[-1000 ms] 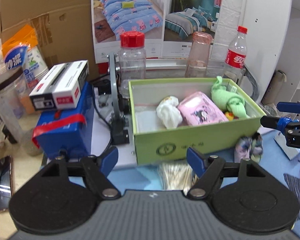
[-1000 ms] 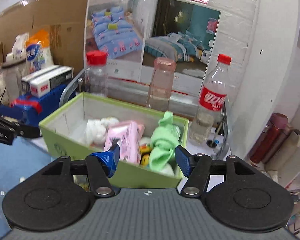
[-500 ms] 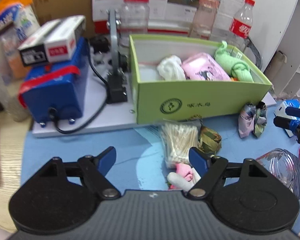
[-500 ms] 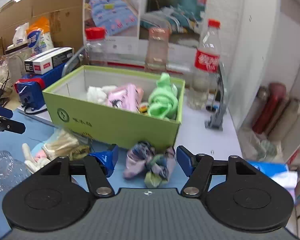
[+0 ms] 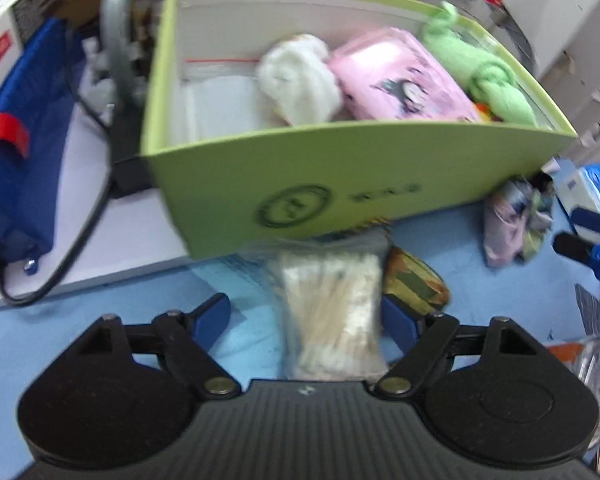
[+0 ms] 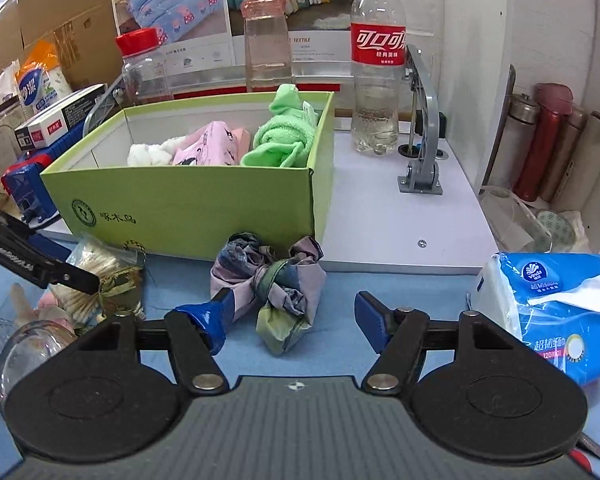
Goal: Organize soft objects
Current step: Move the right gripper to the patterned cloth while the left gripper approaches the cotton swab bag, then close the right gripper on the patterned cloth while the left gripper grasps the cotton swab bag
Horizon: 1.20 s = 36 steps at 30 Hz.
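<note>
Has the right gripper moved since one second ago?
Yes. The right gripper has come down and back from the green box, now open over the knotted cloth.

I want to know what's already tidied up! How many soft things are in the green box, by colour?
White: 1, the white fluffy bundle
Pink: 1, the pink pouch
Green: 1, the green knotted cloth
Total: 3 in the green box. Something small and orange-yellow peeks out beneath; too hidden to count.

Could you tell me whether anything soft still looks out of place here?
Yes. A knotted patterned cloth and a bag of cotton swabs lie on the blue mat outside the green box, while the other soft items sit inside it.
</note>
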### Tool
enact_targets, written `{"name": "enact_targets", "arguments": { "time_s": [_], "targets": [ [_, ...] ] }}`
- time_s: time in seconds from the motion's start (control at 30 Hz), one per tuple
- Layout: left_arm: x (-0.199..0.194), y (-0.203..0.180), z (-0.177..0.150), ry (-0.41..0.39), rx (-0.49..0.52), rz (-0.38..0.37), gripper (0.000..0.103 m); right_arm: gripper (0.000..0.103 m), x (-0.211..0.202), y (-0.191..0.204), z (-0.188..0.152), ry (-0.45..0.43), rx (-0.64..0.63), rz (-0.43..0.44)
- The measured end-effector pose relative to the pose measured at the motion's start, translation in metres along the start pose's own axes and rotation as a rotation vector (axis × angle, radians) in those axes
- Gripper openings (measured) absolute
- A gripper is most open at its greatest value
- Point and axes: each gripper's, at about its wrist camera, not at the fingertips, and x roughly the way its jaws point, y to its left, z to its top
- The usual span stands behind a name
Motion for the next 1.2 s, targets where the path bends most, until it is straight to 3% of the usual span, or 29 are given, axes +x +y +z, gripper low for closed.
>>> {"name": "enact_targets", "arguments": {
  "time_s": [0.23,0.4,0.63,0.77,0.87,0.97,1.2],
  "targets": [
    [-0.018,0.062,-0.018,-0.026,-0.098,0.12,0.095,0.053,0.006,-0.007,0.0,0.007,0.023,-0.001],
    [-0.031,0.097,-0.035,-0.053,-0.198,0.121,0.094,0.054,0.013,-0.01,-0.003,0.009,0.057,0.001],
    [-0.04,0.088,-0.04,-0.085,-0.174,0.122,0.094,0.056,0.041,-0.006,0.006,0.015,0.079,-0.019],
    [-0.044,0.082,-0.041,-0.095,-0.158,0.127,0.094,0.057,0.027,-0.031,-0.005,0.026,0.158,-0.064],
    [-0.045,0.075,-0.036,-0.111,-0.149,0.09,0.094,0.058,0.008,-0.043,-0.014,0.043,0.2,-0.047],
    [-0.043,0.066,-0.031,-0.109,-0.13,0.093,0.094,0.058,0.001,-0.038,-0.014,0.008,0.185,-0.028],
    [-0.032,0.062,-0.028,-0.088,-0.114,0.091,0.094,0.062,0.035,-0.017,0.0,0.013,0.112,-0.04]
  ]
}}
